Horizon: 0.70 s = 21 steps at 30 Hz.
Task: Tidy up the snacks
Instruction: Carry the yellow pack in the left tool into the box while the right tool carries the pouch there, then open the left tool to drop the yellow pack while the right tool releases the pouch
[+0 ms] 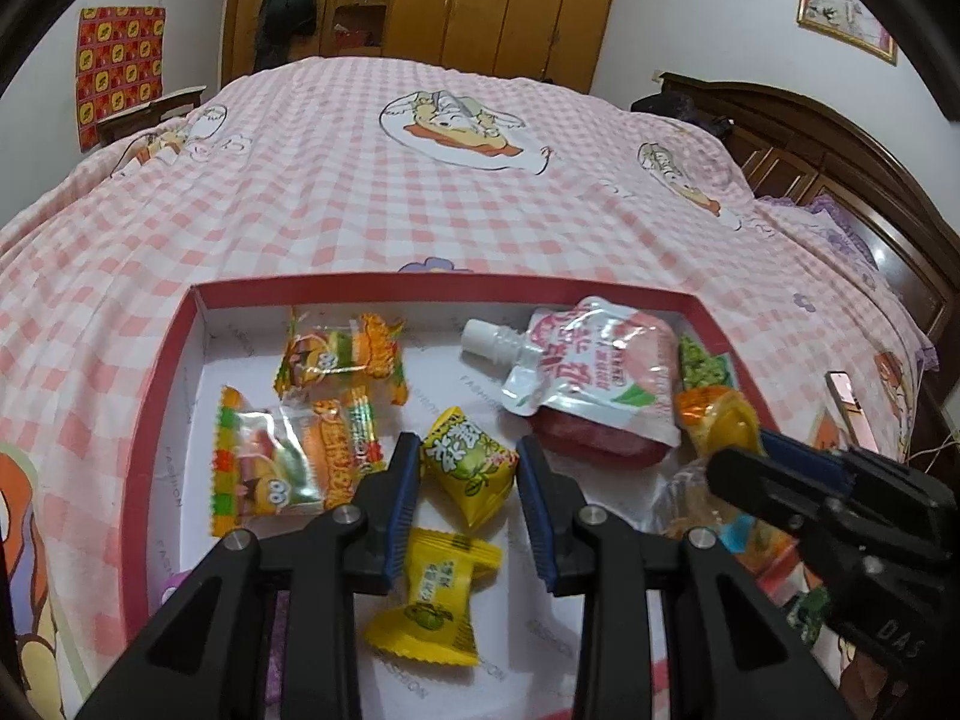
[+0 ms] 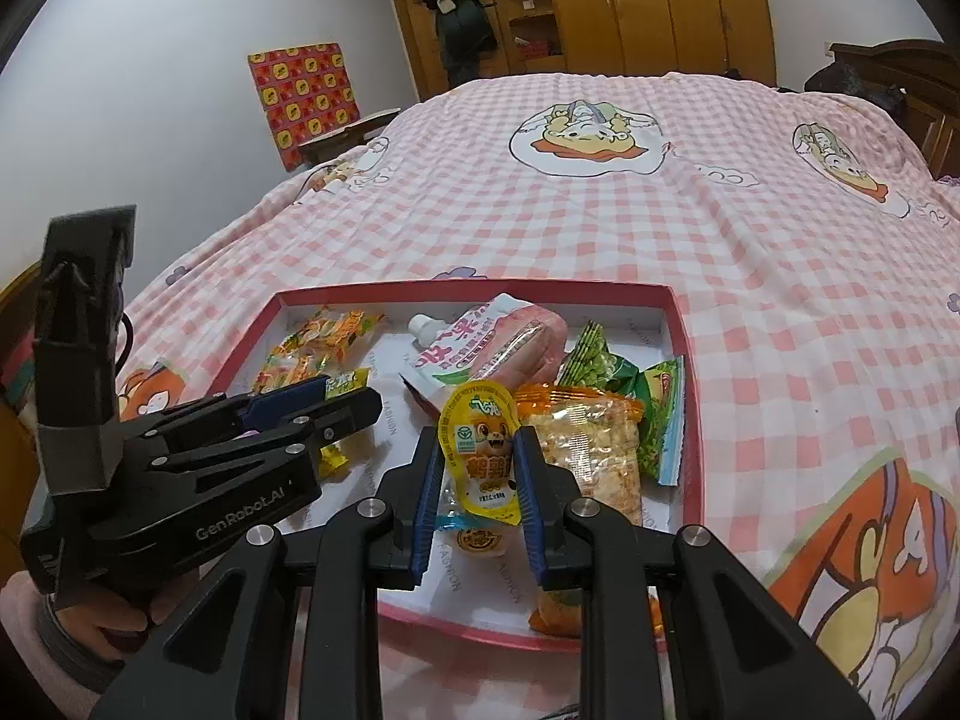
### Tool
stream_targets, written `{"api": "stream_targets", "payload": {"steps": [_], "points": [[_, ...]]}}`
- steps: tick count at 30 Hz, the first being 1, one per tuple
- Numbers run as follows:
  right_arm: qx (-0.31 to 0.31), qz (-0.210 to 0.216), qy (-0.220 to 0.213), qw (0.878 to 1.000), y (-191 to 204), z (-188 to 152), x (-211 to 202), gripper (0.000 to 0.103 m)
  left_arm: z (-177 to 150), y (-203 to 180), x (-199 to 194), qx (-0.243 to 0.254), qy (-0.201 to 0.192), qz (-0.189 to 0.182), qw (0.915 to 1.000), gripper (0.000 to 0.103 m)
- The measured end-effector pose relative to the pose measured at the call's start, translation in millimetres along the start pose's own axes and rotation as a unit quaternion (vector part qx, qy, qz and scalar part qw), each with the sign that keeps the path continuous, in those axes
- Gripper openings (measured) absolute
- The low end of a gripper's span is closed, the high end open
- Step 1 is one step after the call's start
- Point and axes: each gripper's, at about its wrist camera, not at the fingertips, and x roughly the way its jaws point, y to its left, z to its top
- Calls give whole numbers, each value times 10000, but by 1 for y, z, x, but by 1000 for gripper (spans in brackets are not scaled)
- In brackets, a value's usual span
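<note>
A red-rimmed box [image 1: 384, 285] [image 2: 681, 324] lies on the bed and holds the snacks. My left gripper [image 1: 469, 468] stands with its jaws around a yellow wrapped candy [image 1: 471, 474], pads close to it. A second yellow candy [image 1: 435, 600] lies below it. Two clear gummy packs [image 1: 336, 360] lie to the left and a pink spouted pouch [image 1: 594, 384] to the right. My right gripper [image 2: 477, 462] is shut on an orange jelly pouch with a cartoon animal [image 2: 480, 444] over the box. It also shows in the left wrist view [image 1: 774, 450].
A clear bag of puffed snacks [image 2: 594, 450] and green pea packets [image 2: 654, 414] lie at the box's right side. The pink checked bedspread [image 2: 600, 228] surrounds the box. A dark wooden headboard [image 1: 840, 168] stands at the right, wardrobes [image 1: 480, 0] at the back.
</note>
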Motion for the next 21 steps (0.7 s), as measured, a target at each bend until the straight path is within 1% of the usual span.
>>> {"api": "stream_targets", "payload": {"steps": [1, 12, 17, 21], "points": [[20, 12, -6, 10000, -1, 0, 0, 25, 0, 2, 2, -37, 6, -7, 10000, 36], [4, 3, 12, 10000, -2, 0, 6, 25, 0, 4, 1, -91, -13, -63, 9999, 40], [-9, 15, 86, 10000, -1, -3, 11, 25, 1, 4, 1, -91, -9, -45, 9999, 42], [-15, 79, 28, 10000, 1, -2, 9, 25, 0, 3, -2, -110, -10, -11, 9999, 43]]}}
